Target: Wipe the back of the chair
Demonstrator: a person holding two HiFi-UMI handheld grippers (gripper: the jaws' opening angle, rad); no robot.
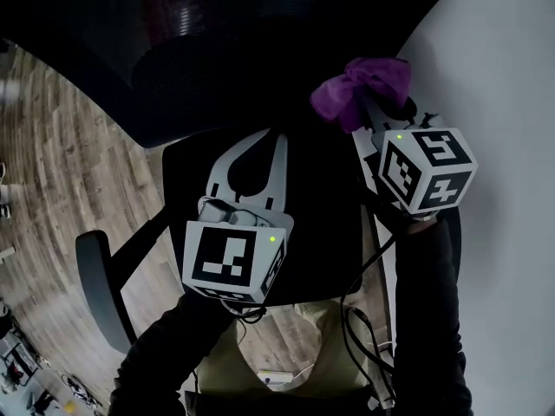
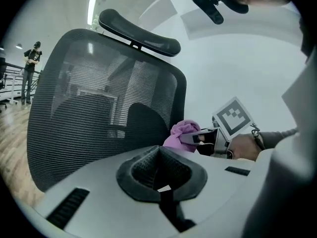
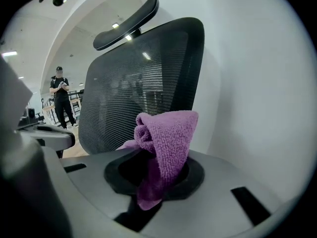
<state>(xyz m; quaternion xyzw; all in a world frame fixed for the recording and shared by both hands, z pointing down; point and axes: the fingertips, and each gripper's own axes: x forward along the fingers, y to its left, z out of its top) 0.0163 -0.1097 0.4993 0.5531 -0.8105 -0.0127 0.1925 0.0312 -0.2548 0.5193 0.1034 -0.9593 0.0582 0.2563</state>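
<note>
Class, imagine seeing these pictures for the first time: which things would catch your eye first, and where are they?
The fluffy purple microfibre cloth stands out, clamped in the right tool and bunched above its jaws. Just beyond it rises the black mesh chair back, topped by a curved headrest. The left tool is shut on nothing and faces the same chair back.

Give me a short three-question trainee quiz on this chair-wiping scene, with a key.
1. Fill the gap: the right gripper is shut on a ___ cloth.
2. True or false: the chair back is mesh, with a headrest above it.
3. What does the left gripper hold? A) a cloth B) a spray bottle C) nothing.

Key: 1 purple; 2 true; 3 C.
</note>
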